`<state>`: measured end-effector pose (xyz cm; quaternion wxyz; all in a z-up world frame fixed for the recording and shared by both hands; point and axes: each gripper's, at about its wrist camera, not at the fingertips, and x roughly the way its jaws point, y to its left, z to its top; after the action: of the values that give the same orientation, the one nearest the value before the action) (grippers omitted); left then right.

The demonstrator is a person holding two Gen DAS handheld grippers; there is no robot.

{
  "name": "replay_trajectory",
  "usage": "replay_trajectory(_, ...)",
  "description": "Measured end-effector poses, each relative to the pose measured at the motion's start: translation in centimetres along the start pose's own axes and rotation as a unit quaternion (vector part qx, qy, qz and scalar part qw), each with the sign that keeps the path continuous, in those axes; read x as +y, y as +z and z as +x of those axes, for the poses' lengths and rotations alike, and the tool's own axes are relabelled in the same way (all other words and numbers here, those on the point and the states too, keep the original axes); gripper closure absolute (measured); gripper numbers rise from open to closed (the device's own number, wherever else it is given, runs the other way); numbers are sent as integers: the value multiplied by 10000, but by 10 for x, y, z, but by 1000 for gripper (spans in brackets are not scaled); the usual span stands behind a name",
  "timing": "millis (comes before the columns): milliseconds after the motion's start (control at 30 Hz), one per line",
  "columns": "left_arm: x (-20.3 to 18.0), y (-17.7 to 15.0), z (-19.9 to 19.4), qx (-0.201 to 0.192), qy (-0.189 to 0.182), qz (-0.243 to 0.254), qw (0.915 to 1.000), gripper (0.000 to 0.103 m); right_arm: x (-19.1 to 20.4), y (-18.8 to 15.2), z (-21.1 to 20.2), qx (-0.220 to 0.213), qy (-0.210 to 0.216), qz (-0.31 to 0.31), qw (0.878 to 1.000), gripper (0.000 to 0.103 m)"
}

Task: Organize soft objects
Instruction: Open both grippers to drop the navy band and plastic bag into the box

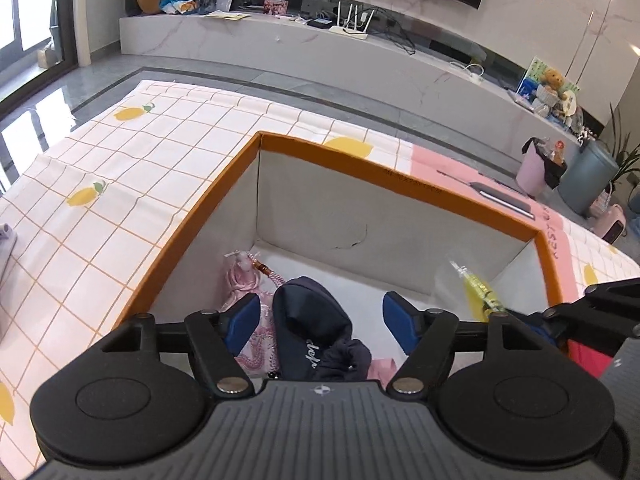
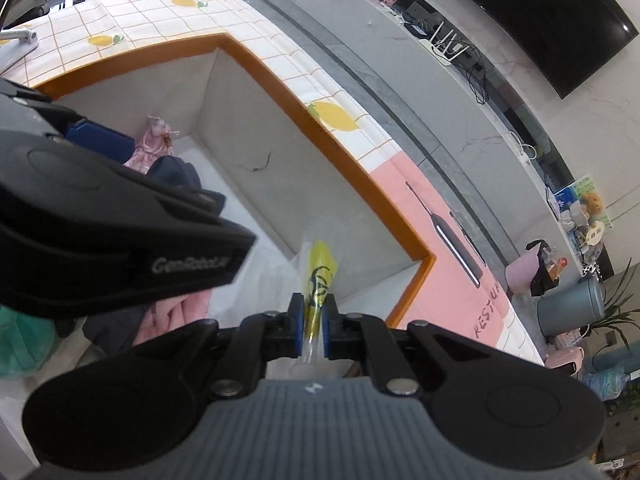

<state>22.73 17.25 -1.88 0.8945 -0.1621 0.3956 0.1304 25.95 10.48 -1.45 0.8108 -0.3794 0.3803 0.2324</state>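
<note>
Wide apart are the jaws of the left gripper (image 1: 320, 320), with nothing pressed between the blue pads (image 1: 240, 322); a dark navy cloth bundle (image 1: 310, 322) with pale lettering is seen below and between them, lying loose on the floor of the orange-rimmed box (image 1: 360, 168). Clenched are the jaws of the right gripper (image 2: 313, 326), and a yellow plastic bag (image 2: 319, 268) with black printing is pinched between its pads, the bag's clear neck being squeezed at the pads and its yellow body sticking out forward over the box's interior, near the box's corner on the pink side of the cloth. Against the box's inner wall, beside the navy bundle, a pink patterned pouch (image 1: 244, 280) is leaned. More pink fabric (image 2: 172, 312) is piled on the box floor nearer the cameras, partly hidden by the left gripper's body in the right wrist view. Under the box, a checked tablecloth (image 1: 120, 168) with lemon prints is spread. Beyond the box, a white stone bench (image 1: 280, 52) carries a router (image 1: 352, 20).
</note>
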Motion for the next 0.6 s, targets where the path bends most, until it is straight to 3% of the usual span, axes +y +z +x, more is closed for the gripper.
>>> replay_trajectory(267, 5, 4, 3, 243, -194, -194, 9993, 18, -1, 5, -1, 141, 30, -15, 9999, 97)
replay_trajectory(333, 5, 4, 3, 261, -238, -172, 9992, 18, 1, 6, -2, 126, 109, -53, 9998, 82)
replay_trajectory(400, 6, 4, 2, 270, -267, -150, 9992, 18, 3, 8, -1, 152, 149, -119, 9997, 50)
replay_trajectory(567, 7, 5, 0, 239, -333, -181, 9990, 18, 6, 11, -6, -12, 126, -234, 9996, 30)
replay_trajectory(600, 7, 5, 0, 247, -341, -185, 9989, 18, 5, 12, -7, -32, 122, -244, 9996, 22)
